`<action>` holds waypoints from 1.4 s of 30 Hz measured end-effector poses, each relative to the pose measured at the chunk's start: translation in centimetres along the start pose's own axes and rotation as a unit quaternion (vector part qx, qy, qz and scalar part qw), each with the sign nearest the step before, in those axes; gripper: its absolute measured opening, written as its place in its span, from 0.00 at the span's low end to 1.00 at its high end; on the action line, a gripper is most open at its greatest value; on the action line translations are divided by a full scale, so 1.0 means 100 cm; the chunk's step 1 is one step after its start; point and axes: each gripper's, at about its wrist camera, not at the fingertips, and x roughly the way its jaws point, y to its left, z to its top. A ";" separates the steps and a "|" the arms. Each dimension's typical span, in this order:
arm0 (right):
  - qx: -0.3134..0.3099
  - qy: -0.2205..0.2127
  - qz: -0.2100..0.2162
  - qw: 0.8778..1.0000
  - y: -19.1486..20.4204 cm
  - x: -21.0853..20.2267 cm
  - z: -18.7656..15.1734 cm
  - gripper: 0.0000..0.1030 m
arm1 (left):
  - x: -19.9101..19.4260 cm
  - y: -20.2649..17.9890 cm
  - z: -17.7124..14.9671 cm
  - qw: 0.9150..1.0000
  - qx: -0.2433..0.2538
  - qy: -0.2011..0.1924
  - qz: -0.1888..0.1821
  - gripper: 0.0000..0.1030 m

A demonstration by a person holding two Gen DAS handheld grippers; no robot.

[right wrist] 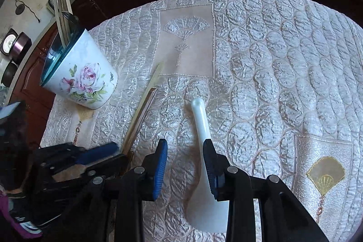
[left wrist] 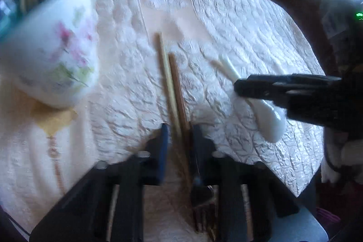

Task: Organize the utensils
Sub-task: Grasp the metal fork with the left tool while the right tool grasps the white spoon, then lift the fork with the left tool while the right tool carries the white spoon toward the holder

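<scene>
The floral cup (right wrist: 81,74) stands on the quilted tabletop (right wrist: 272,60) holding several pale sticks (right wrist: 61,8) and a dark utensil. The left claw (left wrist: 179,137) is narrow, clamped on two chopsticks (left wrist: 172,83). The right claw (right wrist: 185,162) stands apart around the white spoon (right wrist: 203,128), which lies flat.

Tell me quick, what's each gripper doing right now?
Left gripper: shut on the chopsticks.
Right gripper: open, jaws around the white spoon, not gripping it.
</scene>
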 end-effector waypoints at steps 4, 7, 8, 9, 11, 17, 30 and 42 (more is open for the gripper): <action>0.000 -0.006 0.002 1.000 -0.006 -0.013 -0.008 0.30 | -0.007 0.010 -0.006 1.000 -0.018 -0.002 -0.015 0.12; 0.001 -0.010 0.004 1.000 -0.010 -0.019 -0.009 0.30 | -0.023 0.018 -0.017 1.000 -0.011 -0.003 -0.011 0.06; 0.001 -0.010 0.003 1.000 -0.011 -0.019 -0.008 0.30 | -0.028 0.022 -0.022 1.000 -0.011 0.001 -0.010 0.06; 0.002 -0.010 0.003 1.000 -0.010 -0.019 -0.008 0.30 | -0.033 0.025 -0.027 1.000 -0.011 0.003 -0.010 0.06; 0.002 -0.008 0.007 1.000 -0.010 -0.019 -0.008 0.30 | -0.045 0.031 -0.039 1.000 -0.009 0.008 -0.006 0.06; -0.015 -0.004 0.016 1.000 0.004 -0.013 -0.007 0.30 | -0.067 0.051 -0.057 1.000 -0.024 0.011 0.002 0.06; -0.038 0.011 -0.024 0.999 -0.003 0.006 0.016 0.30 | -0.044 0.052 -0.013 0.999 -0.027 -0.014 0.044 0.25; -0.073 -0.001 -0.030 0.997 -0.002 0.006 0.026 0.12 | -0.019 0.055 0.005 0.998 -0.018 0.003 0.055 0.09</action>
